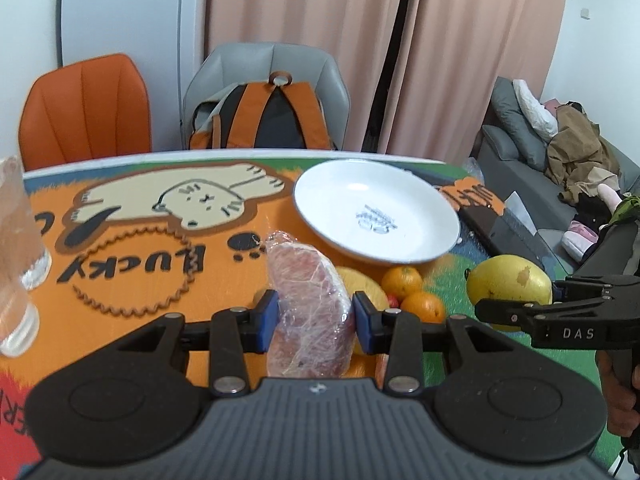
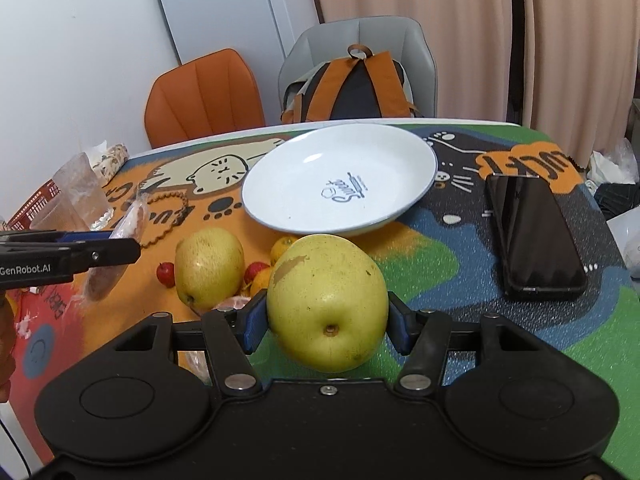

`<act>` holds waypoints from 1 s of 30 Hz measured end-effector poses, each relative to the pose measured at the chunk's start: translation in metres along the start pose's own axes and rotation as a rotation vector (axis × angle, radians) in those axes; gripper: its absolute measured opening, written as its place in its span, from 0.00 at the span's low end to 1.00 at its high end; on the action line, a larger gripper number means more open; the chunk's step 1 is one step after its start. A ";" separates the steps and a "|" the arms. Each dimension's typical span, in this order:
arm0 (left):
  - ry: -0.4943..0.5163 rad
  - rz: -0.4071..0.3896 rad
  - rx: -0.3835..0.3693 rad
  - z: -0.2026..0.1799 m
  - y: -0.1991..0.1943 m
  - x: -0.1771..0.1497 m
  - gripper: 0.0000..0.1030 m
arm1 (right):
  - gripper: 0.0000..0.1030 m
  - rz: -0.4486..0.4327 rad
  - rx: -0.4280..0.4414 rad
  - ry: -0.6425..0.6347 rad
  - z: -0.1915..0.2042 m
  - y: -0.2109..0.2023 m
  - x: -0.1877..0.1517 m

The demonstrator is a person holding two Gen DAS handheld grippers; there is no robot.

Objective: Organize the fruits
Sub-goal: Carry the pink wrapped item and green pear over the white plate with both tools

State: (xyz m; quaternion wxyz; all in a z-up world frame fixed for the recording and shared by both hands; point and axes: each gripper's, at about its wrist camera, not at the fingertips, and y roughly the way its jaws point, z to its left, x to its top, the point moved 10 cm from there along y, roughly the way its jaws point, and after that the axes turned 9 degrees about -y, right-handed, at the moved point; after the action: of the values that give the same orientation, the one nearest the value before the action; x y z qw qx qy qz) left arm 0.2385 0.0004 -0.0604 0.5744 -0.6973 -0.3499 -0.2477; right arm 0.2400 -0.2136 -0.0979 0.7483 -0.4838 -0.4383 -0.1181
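Note:
My left gripper (image 1: pixel 315 320) is shut on a pink fruit piece wrapped in cling film (image 1: pixel 310 304), held above the table. My right gripper (image 2: pixel 327 322) is shut on a large yellow pear (image 2: pixel 326 300), lifted just in front of the white plate (image 2: pixel 340 178). The plate also shows in the left wrist view (image 1: pixel 376 208), and it holds nothing. On the table near the plate lie a second yellow pear (image 2: pixel 210 266), small oranges (image 1: pixel 402 282) and small red fruits (image 2: pixel 165 274). The right gripper with its pear (image 1: pixel 508 284) shows at the right of the left wrist view.
A black phone (image 2: pixel 532 236) lies on the right of the printed tablecloth. Clear glasses (image 1: pixel 16 248) stand at the left, with a red basket (image 2: pixel 34 206) beyond. An orange chair (image 1: pixel 86 108) and a grey chair with a backpack (image 1: pixel 264 116) stand behind the table.

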 end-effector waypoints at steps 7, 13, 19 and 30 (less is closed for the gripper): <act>0.019 -0.016 -0.009 -0.009 0.008 0.014 0.37 | 0.54 -0.030 -0.020 -0.007 -0.003 0.001 0.015; 0.045 -0.017 -0.019 -0.017 0.023 0.030 0.37 | 0.54 -0.040 -0.019 -0.022 -0.003 0.008 0.029; 0.066 -0.015 -0.019 -0.024 0.040 0.045 0.37 | 0.54 -0.054 -0.013 -0.010 -0.008 0.018 0.045; 0.095 0.024 -0.042 -0.037 0.087 0.062 0.21 | 0.54 -0.039 -0.031 0.009 -0.030 0.051 0.059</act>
State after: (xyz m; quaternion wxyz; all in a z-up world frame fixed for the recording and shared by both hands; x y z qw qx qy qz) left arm 0.3468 -0.0315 -0.0603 0.5786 -0.7009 -0.3084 -0.2809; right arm 0.3219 -0.1977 -0.0884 0.7401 -0.4862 -0.4424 -0.1417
